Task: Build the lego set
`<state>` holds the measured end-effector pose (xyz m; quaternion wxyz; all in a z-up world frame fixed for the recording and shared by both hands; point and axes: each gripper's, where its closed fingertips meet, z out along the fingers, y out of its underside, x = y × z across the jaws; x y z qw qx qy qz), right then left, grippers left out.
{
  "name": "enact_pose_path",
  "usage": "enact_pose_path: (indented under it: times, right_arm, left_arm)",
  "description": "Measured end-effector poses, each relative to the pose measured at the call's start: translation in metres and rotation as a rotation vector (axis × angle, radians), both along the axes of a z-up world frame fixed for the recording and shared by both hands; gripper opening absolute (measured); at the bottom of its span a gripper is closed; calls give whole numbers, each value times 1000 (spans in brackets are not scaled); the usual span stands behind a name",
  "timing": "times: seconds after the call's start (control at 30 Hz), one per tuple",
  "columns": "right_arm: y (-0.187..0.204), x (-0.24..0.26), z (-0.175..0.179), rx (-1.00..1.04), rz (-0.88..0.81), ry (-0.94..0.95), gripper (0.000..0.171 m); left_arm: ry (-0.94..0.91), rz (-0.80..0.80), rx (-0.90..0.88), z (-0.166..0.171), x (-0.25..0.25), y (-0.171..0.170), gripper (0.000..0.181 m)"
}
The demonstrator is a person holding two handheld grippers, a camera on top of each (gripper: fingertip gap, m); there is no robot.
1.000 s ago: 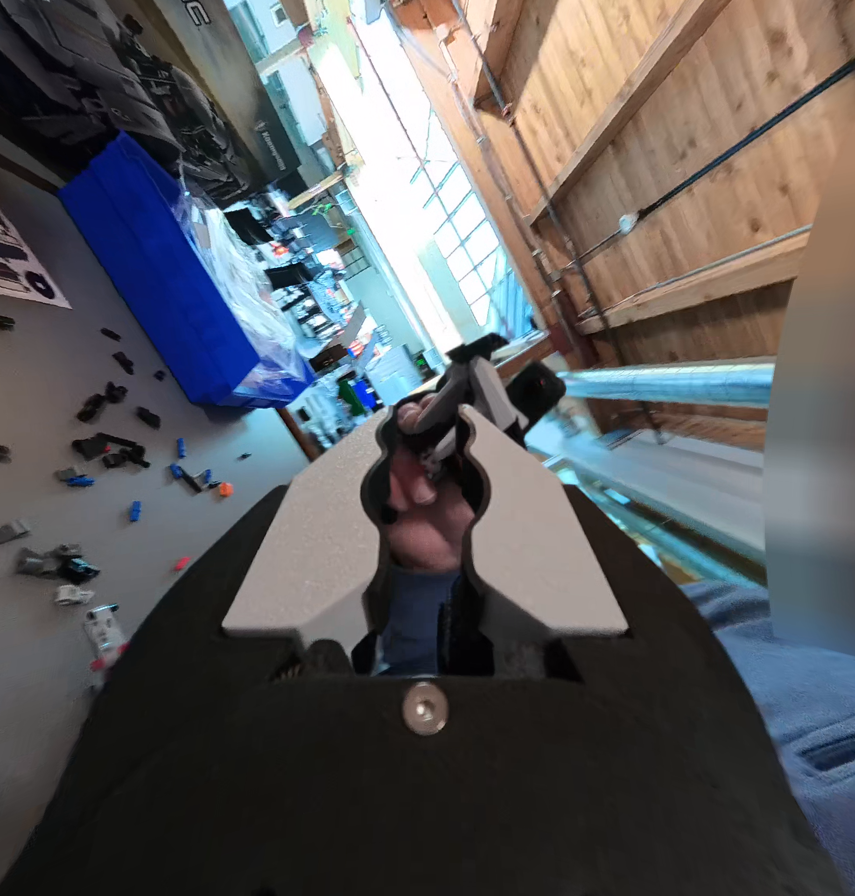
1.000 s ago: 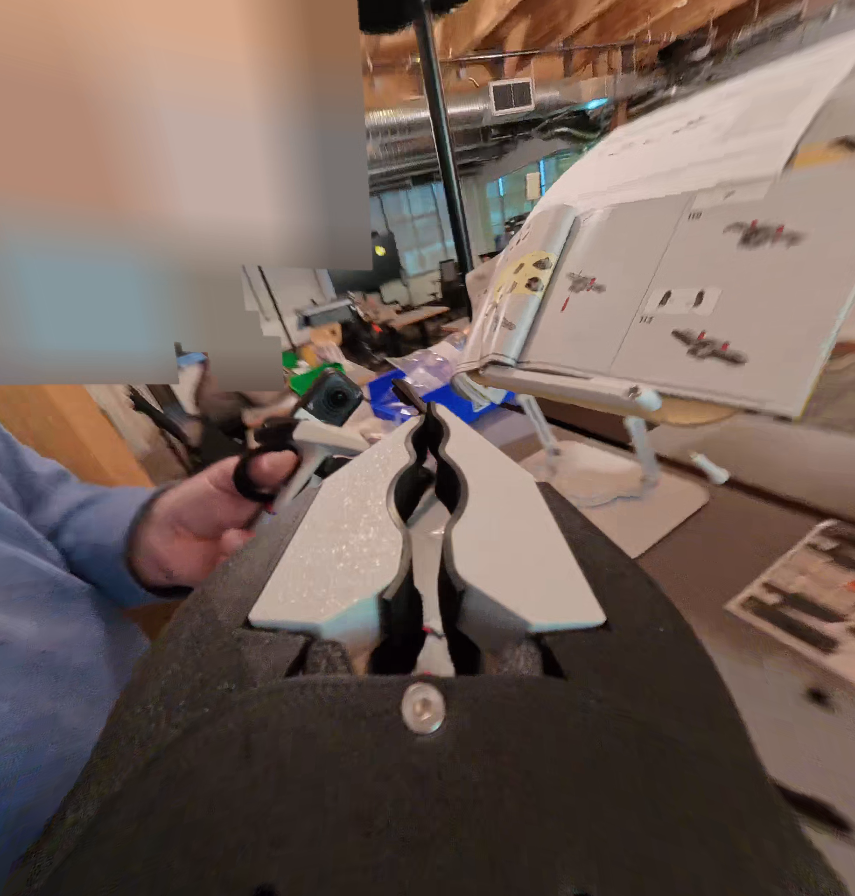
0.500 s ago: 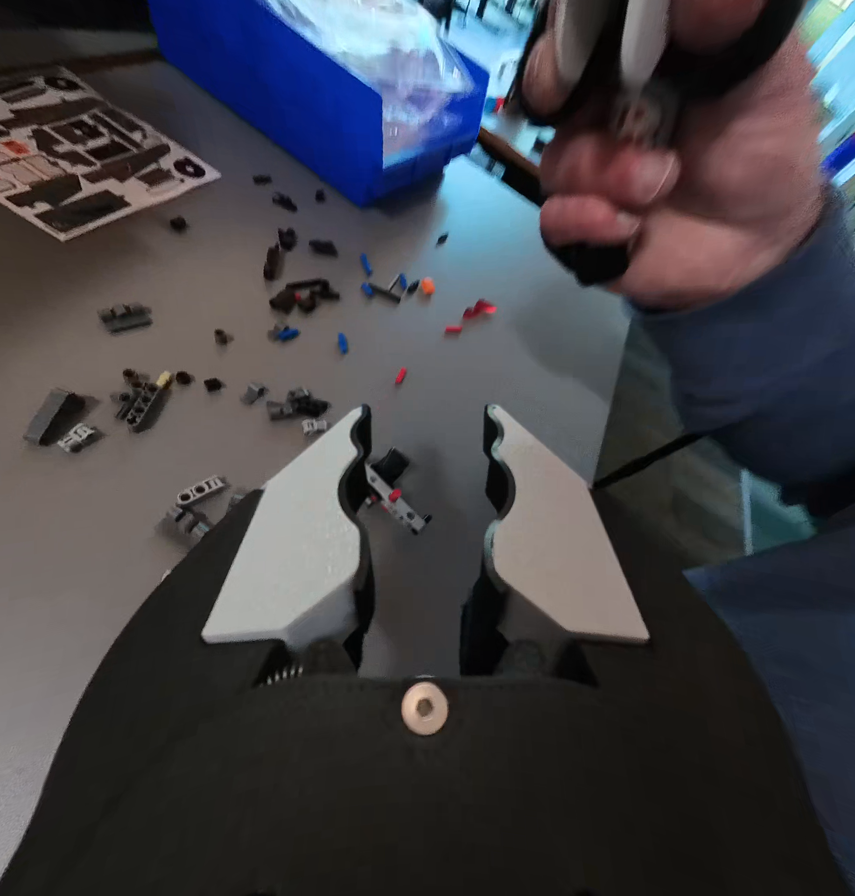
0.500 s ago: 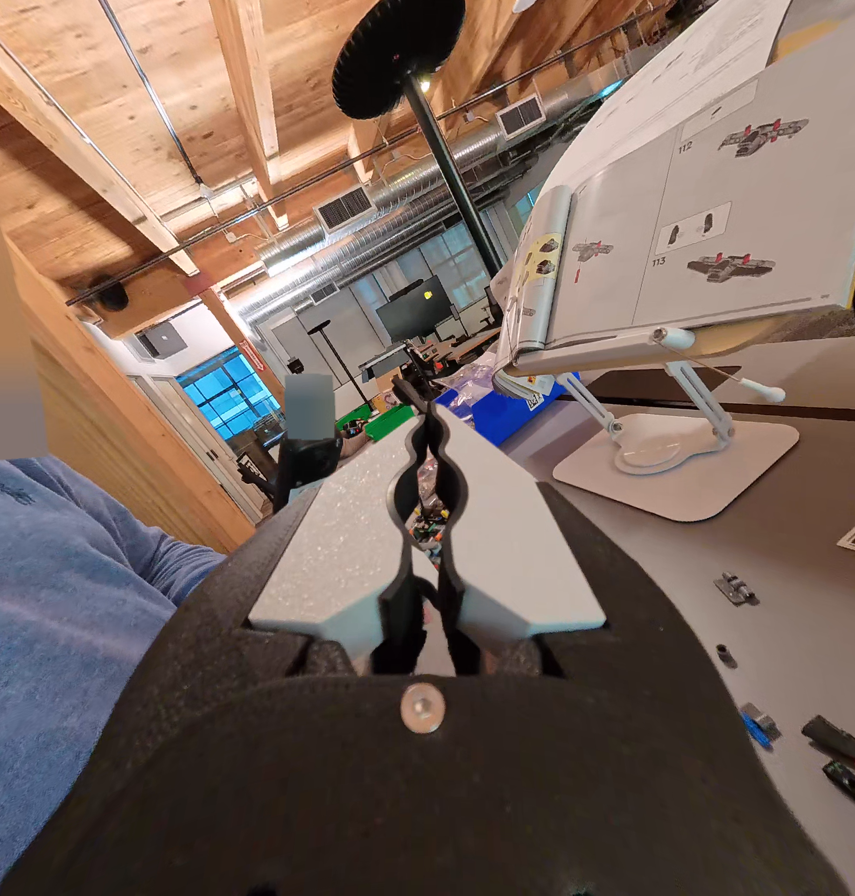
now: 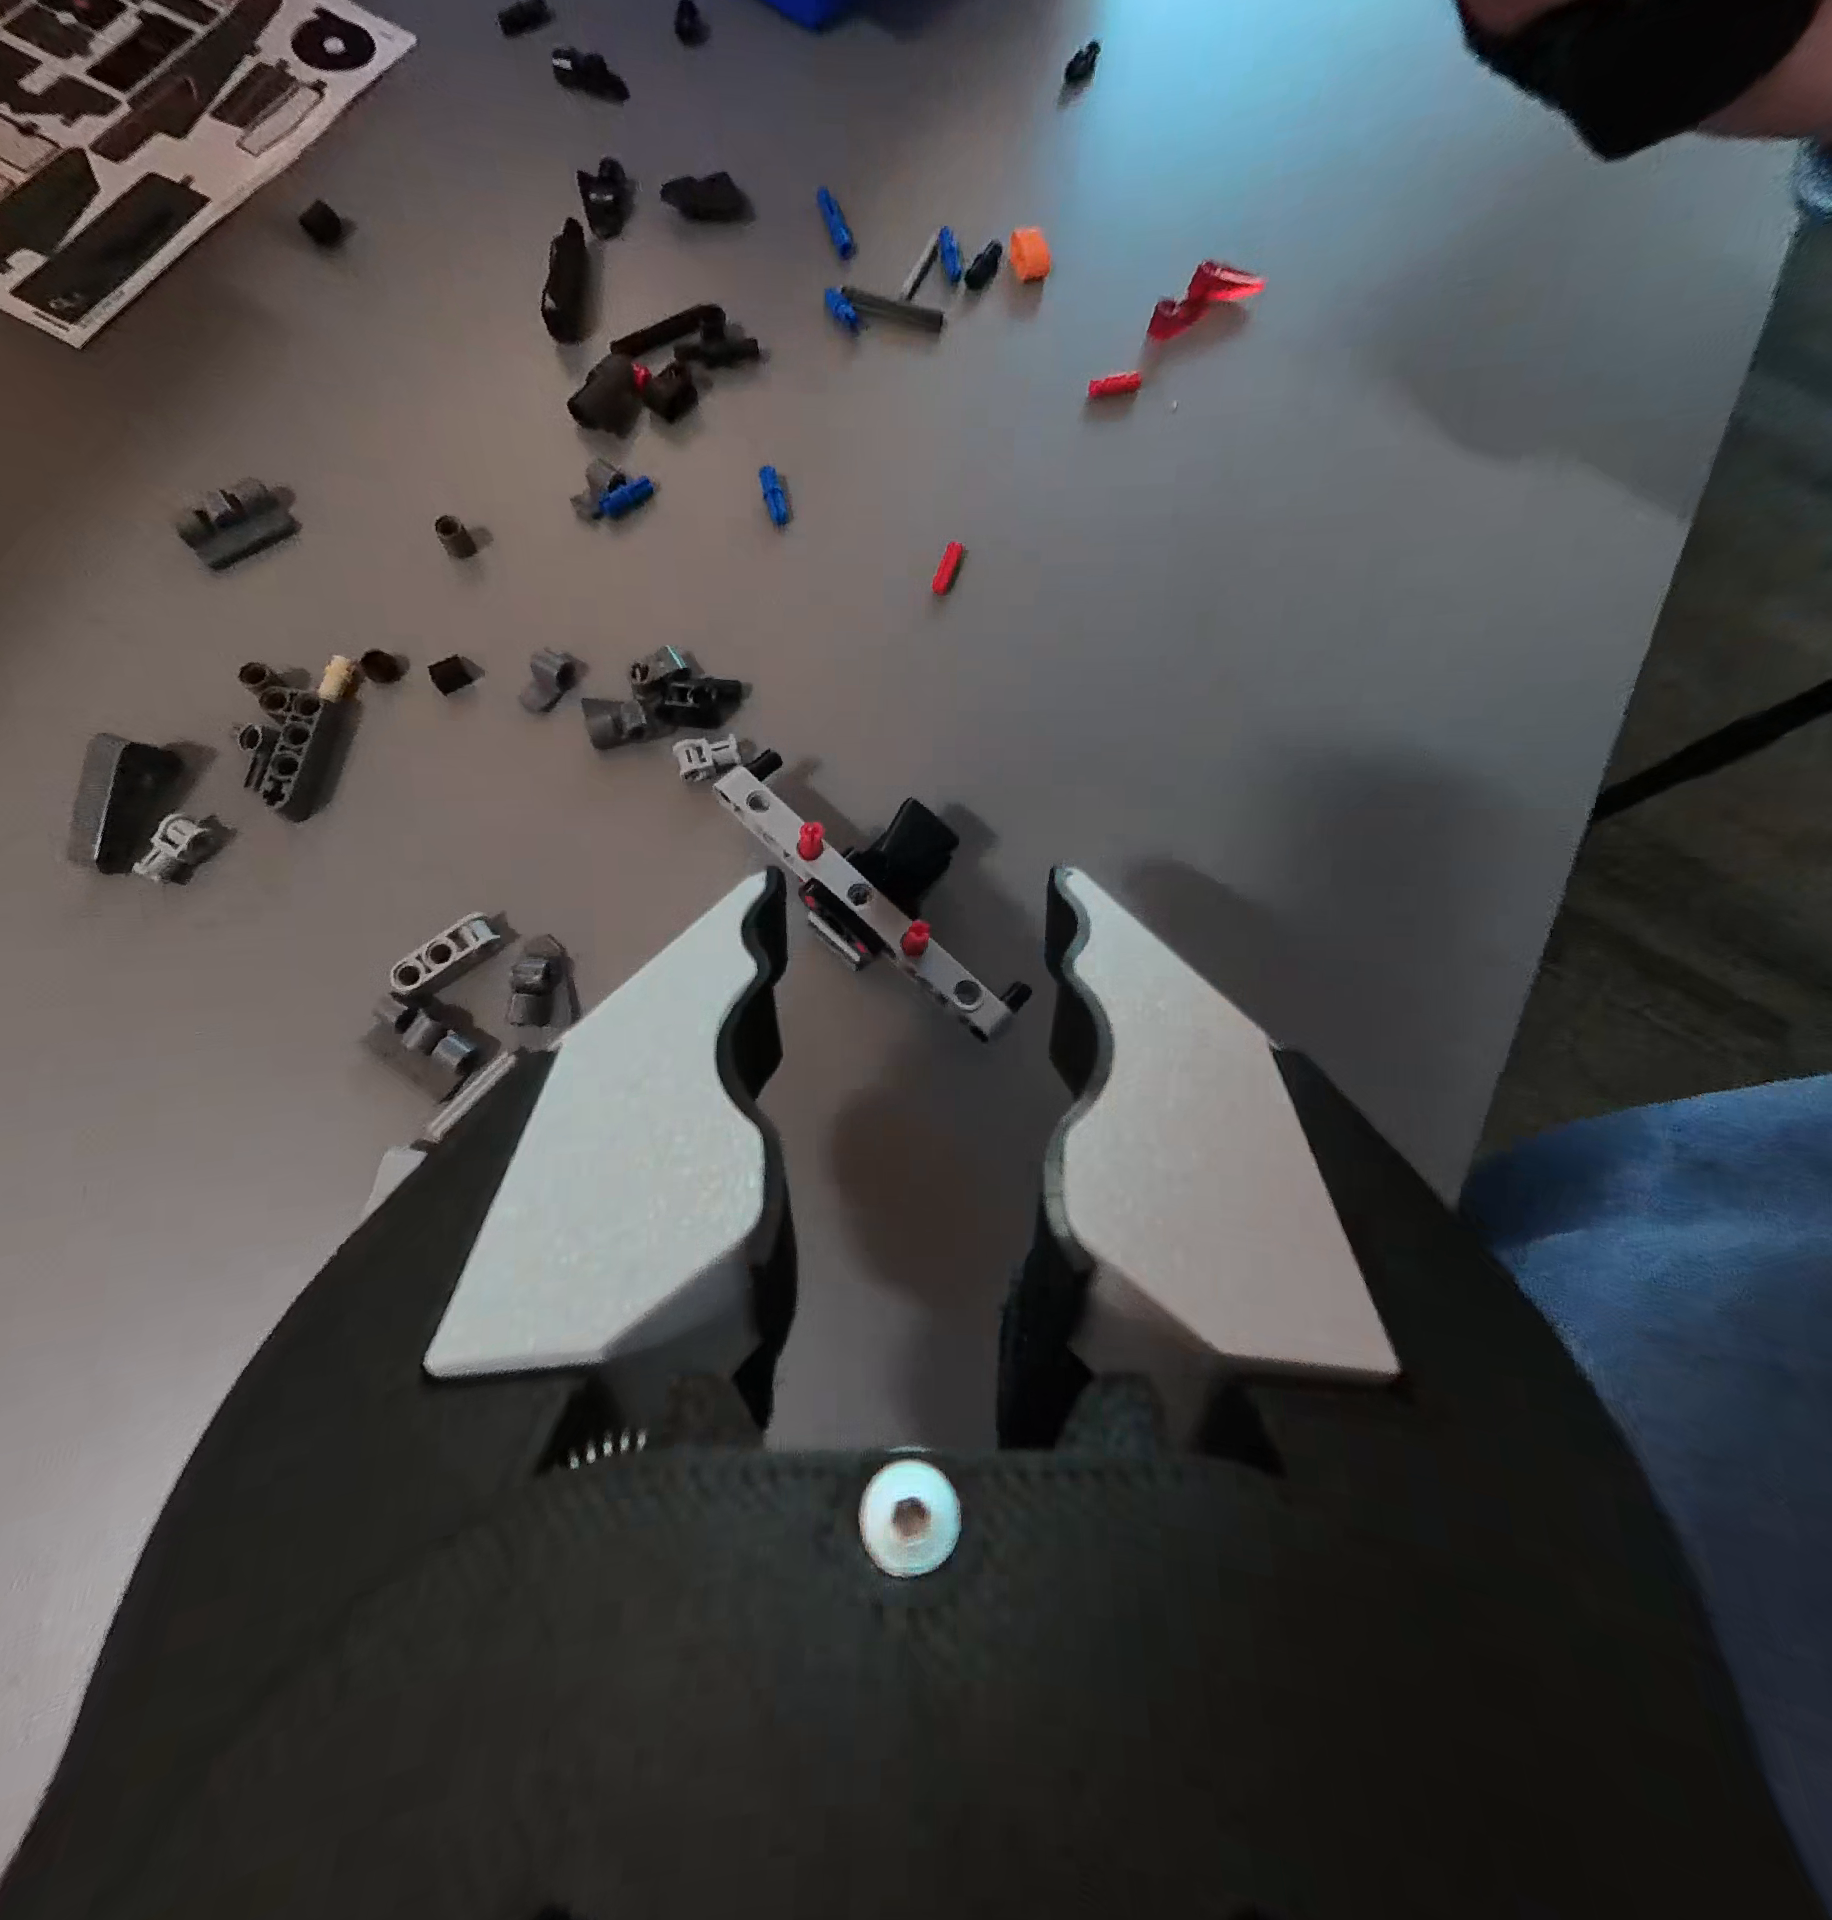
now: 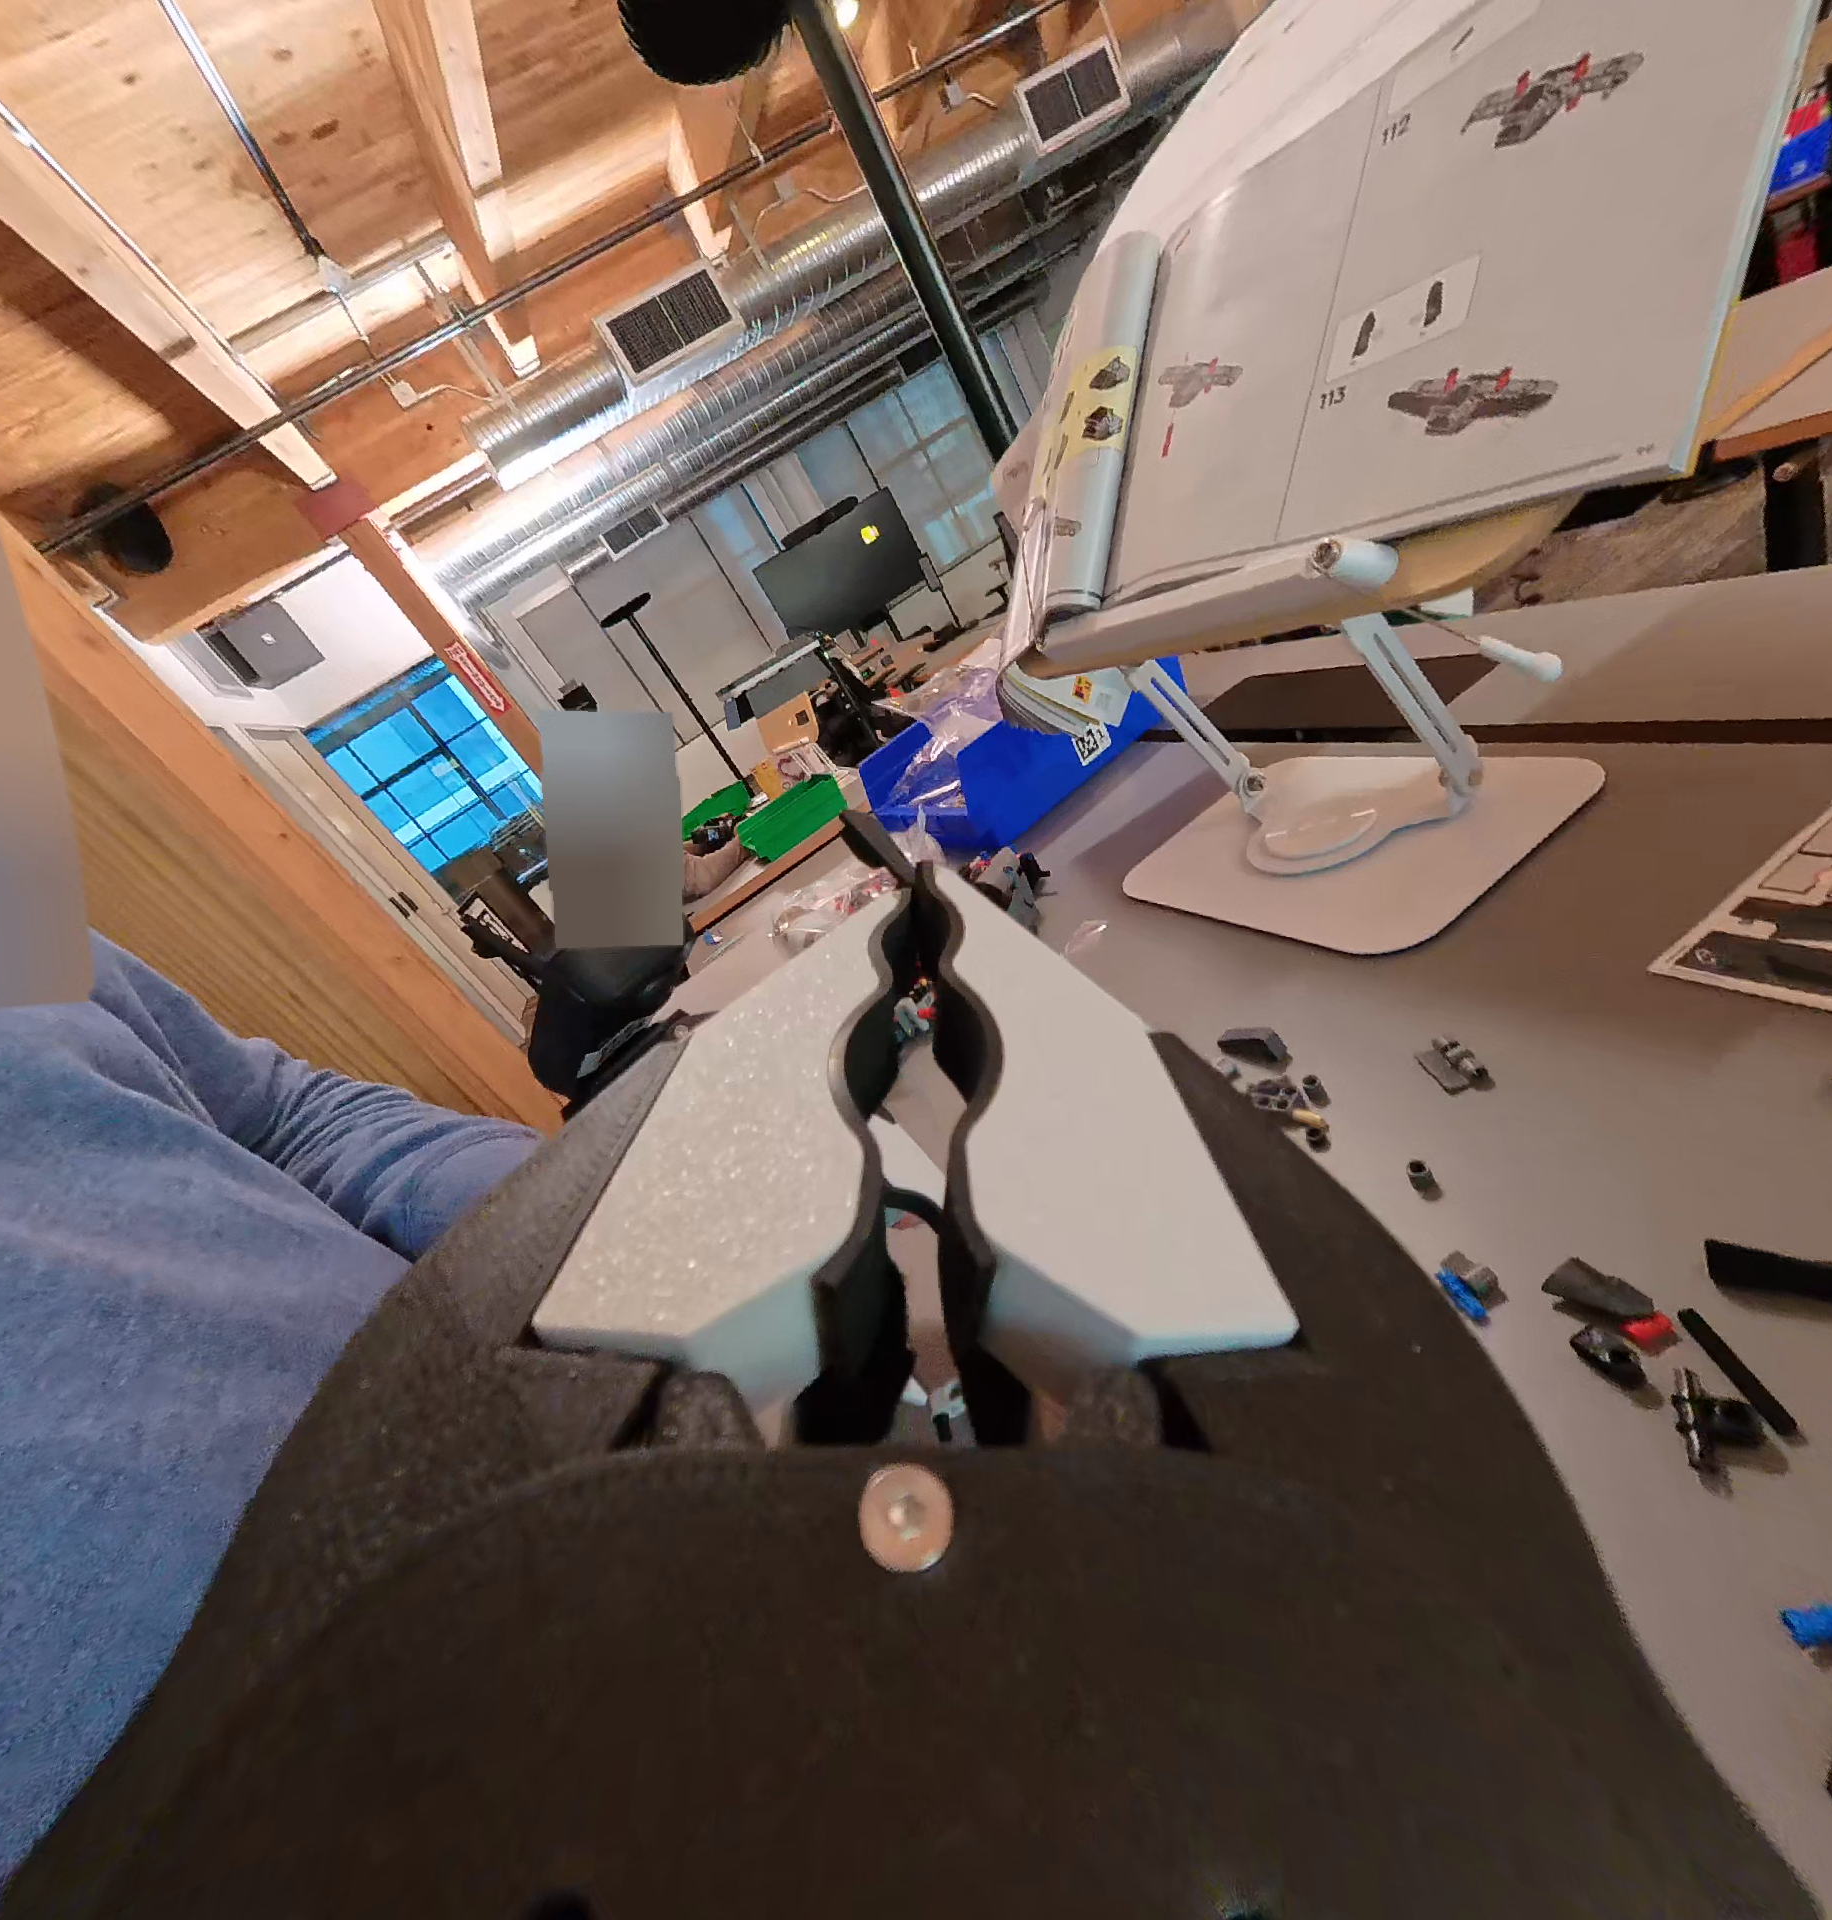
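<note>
Left wrist view dim on my feed, cool bluish glare patch on surface at top centre. Soft shadows fall beside small pieces and ahead of left gripper. Top right corner smeared, dark shape there out of focus. Straight surface edge bows from wide lens. Right wrist view brighter, warm light on wooden ceiling, blue daylight through far window. Fisheye bends beams and ducts. Pieces at right edge blurred. Flat mosaic patches left of centre and at left edge.
</note>
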<state>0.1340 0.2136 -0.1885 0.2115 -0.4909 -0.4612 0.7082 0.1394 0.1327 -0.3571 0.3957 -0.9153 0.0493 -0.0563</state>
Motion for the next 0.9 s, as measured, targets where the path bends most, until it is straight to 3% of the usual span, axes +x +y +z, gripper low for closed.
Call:
enact_pose_path:
  times: [0.37, 0.63, 0.77, 0.9]
  right_arm:
    - [2, 4, -42, 60, 29, -96, 0]
    - [2, 3, -55, 77, 52, -119, 0]
    - [1, 2, -61, 93, 60, -131, 0]
    - [1, 5, -66, 92, 59, -141, 0]
  left_arm:
    - [52, -20, -89, -28, -6, 4, 37]
    - [140, -188, -137, -35, -16, -1, 15]
    - [102, -211, -123, -27, -19, 0, 40]
    - [160, -250, -89, -25, -8, 5, 53]
